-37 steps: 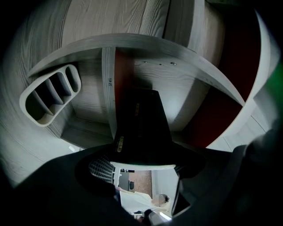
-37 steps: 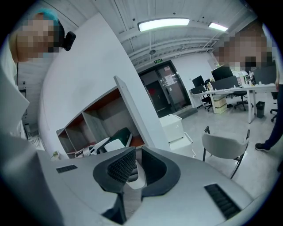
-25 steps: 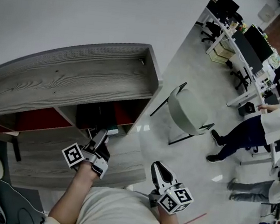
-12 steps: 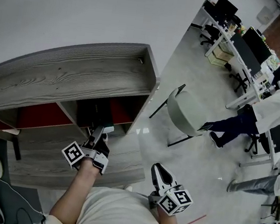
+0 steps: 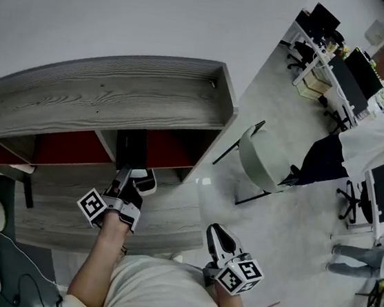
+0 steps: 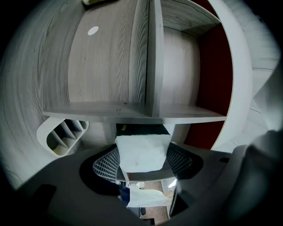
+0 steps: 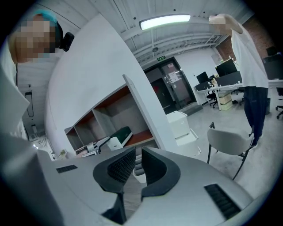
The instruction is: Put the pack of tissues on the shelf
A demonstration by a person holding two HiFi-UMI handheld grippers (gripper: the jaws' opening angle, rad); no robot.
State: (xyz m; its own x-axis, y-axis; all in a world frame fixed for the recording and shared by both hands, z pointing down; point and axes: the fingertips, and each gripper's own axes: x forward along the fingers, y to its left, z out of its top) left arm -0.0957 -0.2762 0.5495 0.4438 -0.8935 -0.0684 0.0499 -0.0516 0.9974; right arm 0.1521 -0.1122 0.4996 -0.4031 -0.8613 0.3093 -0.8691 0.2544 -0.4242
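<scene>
Holding the pack of tissues (image 6: 141, 149) in my just-closed left tongs (image 6: 142, 158), lengthwise toward the shelf (image 6: 132, 111) straight ahead.

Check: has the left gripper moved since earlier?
Yes. The left gripper slid left, away from the shelf's right end; its jaws just closed on the tissue pack.

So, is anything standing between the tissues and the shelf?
Yes. The left claw holds the tissues, and a dark box stands in the shelf opening straight ahead of them. The space beside the box looks free.
</scene>
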